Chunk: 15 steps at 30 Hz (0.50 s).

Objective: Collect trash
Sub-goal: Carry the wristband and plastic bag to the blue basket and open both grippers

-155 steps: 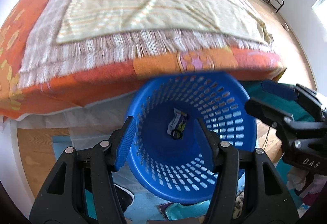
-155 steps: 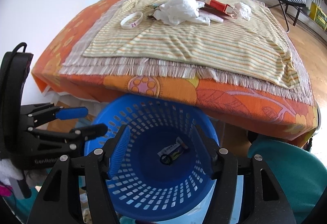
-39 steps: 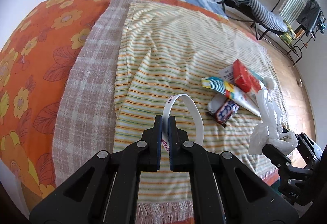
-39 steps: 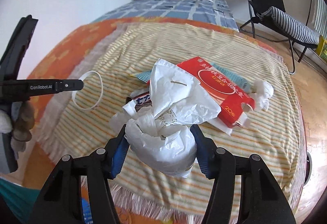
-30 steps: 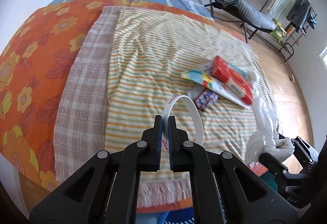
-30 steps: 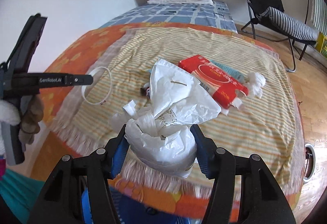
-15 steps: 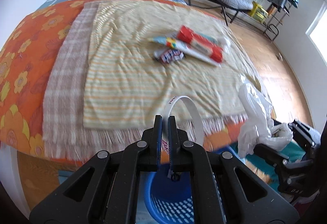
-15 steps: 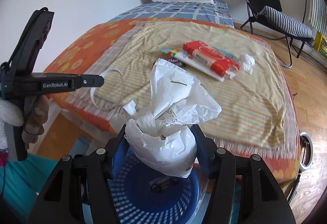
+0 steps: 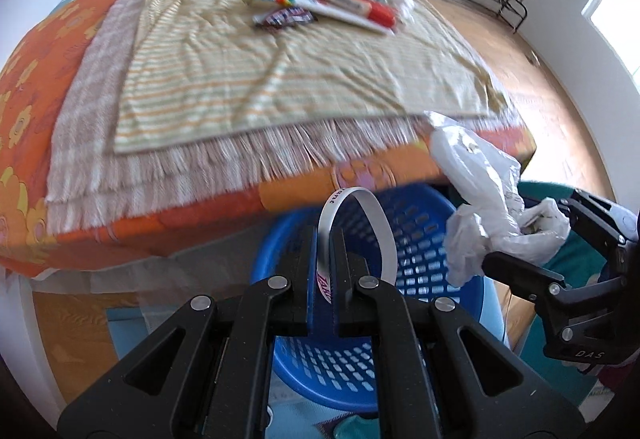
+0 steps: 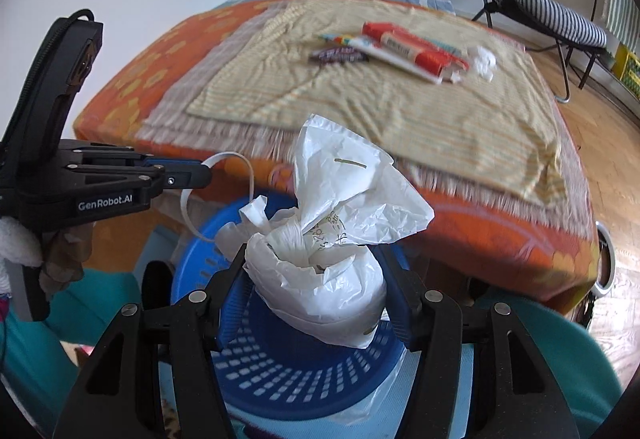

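the basket [image 9: 424, 239] below my fingers was bright blue with pale slots. the band [image 9: 360, 215] i held was white with pink lettering, and the bag [image 10: 332, 251] in my other grip was white and crinkled. my grippers were black with blue pads. the bed cover [image 9: 24, 87] was orange with yellow flowers, under a fringed plaid blanket [image 9: 92, 111] in brown and cream and a cream cloth [image 9: 248, 71] with thin orange and green stripes. a red box [image 10: 412, 47] lay there.
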Each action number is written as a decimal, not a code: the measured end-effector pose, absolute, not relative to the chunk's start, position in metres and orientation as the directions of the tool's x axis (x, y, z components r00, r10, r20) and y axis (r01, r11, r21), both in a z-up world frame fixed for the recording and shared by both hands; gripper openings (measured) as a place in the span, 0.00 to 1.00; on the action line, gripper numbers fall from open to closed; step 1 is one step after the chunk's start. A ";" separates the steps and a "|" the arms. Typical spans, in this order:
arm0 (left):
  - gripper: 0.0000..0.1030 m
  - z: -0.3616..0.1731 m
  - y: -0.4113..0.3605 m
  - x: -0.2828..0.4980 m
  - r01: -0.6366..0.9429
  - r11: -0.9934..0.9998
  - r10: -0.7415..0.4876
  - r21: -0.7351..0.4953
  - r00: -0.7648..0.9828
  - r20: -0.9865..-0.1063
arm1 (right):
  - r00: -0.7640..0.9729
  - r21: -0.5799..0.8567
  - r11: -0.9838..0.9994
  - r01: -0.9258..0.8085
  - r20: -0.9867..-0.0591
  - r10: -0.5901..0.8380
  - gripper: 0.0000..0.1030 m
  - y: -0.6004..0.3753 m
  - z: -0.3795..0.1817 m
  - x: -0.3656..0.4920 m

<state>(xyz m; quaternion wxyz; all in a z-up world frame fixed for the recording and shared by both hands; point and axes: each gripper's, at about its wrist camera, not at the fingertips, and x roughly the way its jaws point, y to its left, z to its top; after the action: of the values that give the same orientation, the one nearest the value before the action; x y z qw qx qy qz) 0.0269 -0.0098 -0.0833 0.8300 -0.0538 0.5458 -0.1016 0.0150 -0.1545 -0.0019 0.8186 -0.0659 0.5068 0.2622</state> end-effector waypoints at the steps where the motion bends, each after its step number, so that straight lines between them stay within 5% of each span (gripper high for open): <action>1: 0.03 -0.086 -0.013 0.025 0.116 0.974 -0.226 -0.197 0.378 -0.898 | 0.342 0.158 0.854 -0.496 -0.868 0.360 0.58 -0.154 -0.005 0.013; 15: 0.03 -0.121 -0.042 0.006 0.168 0.972 -0.210 -0.167 0.281 -0.937 | 0.280 0.171 0.862 -0.478 -0.900 0.334 0.58 -0.159 -0.031 -0.003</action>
<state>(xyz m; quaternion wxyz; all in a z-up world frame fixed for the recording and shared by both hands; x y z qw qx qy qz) 0.0060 -0.0416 -0.1208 0.8000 -0.0176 0.5880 -0.1180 -0.0027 -0.1588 -0.0305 0.7972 -0.0661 0.5433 0.2547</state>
